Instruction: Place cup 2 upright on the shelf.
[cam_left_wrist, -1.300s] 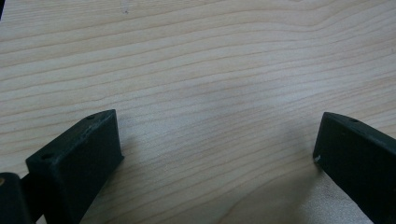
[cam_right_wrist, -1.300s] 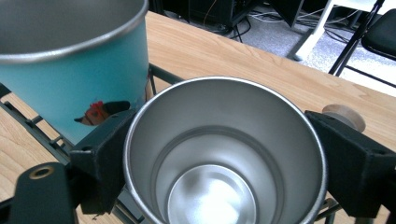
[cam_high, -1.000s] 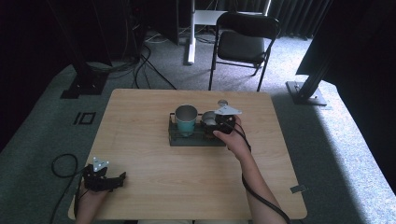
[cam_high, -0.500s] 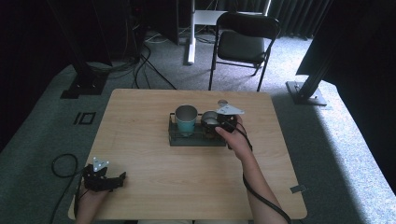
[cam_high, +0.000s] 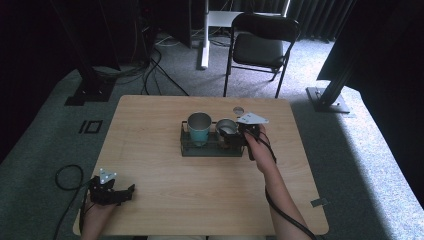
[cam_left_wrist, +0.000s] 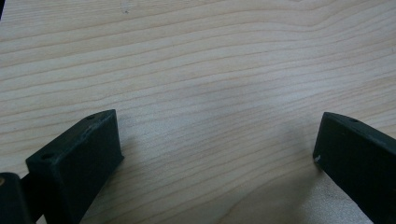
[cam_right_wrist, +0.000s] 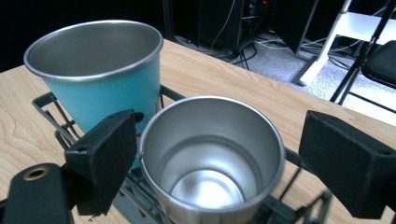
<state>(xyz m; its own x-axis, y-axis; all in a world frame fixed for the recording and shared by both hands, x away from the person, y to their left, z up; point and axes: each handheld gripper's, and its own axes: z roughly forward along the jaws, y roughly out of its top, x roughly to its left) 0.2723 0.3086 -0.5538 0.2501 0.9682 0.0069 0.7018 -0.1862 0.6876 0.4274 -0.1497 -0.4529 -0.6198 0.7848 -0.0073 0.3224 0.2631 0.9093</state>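
Observation:
A black wire rack (cam_high: 190, 150) sits mid-table with two metal cups upright in it: a teal cup (cam_high: 199, 128) on the left and a plain steel cup (cam_high: 226, 127) on the right. My right gripper (cam_high: 234, 138) is at the rack's right end, open, with its jaws on either side of the steel cup (cam_right_wrist: 210, 163). The left jaw is close to the cup's rim and the right jaw stands well off it. The teal cup (cam_right_wrist: 98, 70) is just behind. My left gripper (cam_high: 131, 190) rests near the table's front left corner, open over bare wood (cam_left_wrist: 215, 135).
A small round disc (cam_high: 238, 109) lies on the table behind the rack. A folding chair (cam_high: 262, 45) and a white stand (cam_high: 205, 35) are beyond the far edge. Cables trail on the floor to the left (cam_high: 65, 175). The table front (cam_high: 210, 200) is bare wood.
The right gripper has drifted very slightly to the right beside the steel cup. The cups, the rack and the left gripper have not moved.

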